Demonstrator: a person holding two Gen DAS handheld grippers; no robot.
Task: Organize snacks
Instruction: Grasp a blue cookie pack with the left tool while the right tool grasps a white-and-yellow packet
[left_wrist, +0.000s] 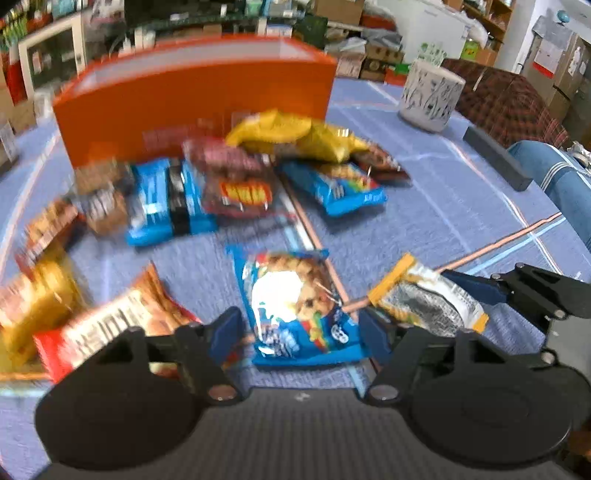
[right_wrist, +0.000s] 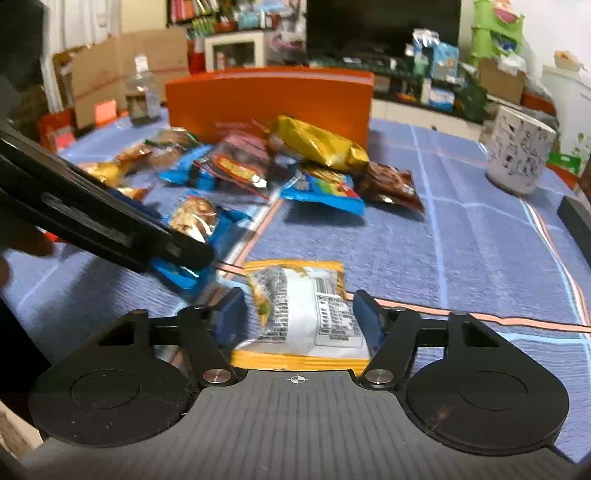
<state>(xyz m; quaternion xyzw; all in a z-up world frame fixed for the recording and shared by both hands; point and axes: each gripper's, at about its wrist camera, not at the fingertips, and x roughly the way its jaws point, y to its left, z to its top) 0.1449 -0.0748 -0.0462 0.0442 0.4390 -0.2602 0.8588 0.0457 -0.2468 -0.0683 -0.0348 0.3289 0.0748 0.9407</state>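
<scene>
Straddling a blue cookie packet well in front of the orange box, the left gripper has its jaws partly open, seemingly not pressing it. Nearer than that box too, the right gripper brackets a yellow-edged packet on the bench; contact unclear.

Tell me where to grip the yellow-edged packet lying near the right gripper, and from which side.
Grip the yellow-edged packet across its middle, on the two long side edges, coming from above and from its near end. It lies flat on the blue cloth, and the right gripper already straddles those edges.
</scene>
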